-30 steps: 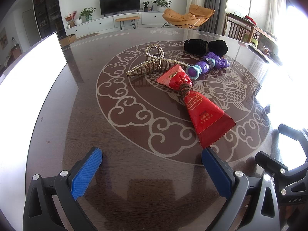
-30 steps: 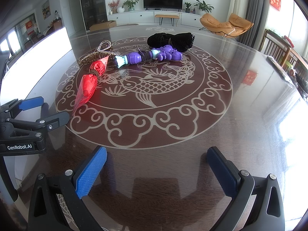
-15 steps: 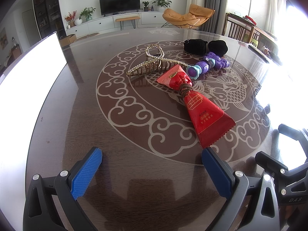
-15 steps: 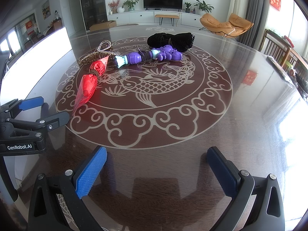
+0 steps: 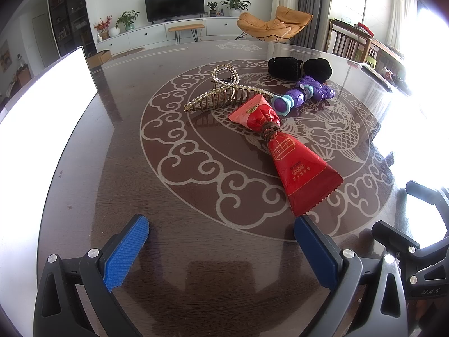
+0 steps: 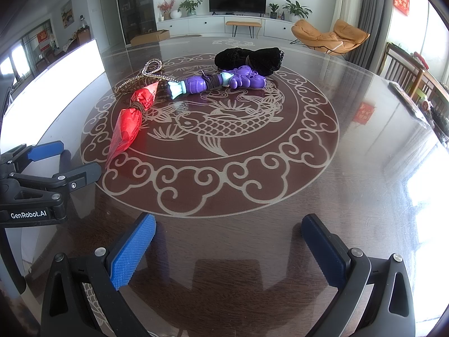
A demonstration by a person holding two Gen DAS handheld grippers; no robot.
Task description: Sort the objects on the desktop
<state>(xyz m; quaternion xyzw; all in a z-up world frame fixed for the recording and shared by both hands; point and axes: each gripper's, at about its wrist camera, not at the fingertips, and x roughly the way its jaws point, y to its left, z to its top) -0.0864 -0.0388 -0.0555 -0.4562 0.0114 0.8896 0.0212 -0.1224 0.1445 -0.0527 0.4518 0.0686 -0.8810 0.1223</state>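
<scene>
A red packet (image 5: pixel 291 154) (image 6: pixel 129 120) cinched by a brown band lies on the round dark table (image 5: pixel 118 168) (image 6: pixel 350 168). Behind it rest a gold rhinestone claw clip (image 5: pixel 224 92) (image 6: pixel 146 80), a purple toy (image 5: pixel 304 97) (image 6: pixel 219 82) wrapped with a brown band, and a black velvet bundle (image 5: pixel 299 68) (image 6: pixel 249 57). My left gripper (image 5: pixel 221 241) stands open low over the near table, its right pad close to the packet's serrated end. My right gripper (image 6: pixel 228 238) is open too, nothing between its fingers. The left gripper (image 6: pixel 42 168) shows at the right wrist view's left edge.
A bright white panel (image 5: pixel 42 118) (image 6: pixel 50 75) stands along the table's left side. The right gripper's frame (image 5: pixel 415 241) shows at the left view's right edge. Wooden chairs (image 6: pixel 407 73) and a dark flat object (image 6: pixel 407 98) sit at the table's right rim.
</scene>
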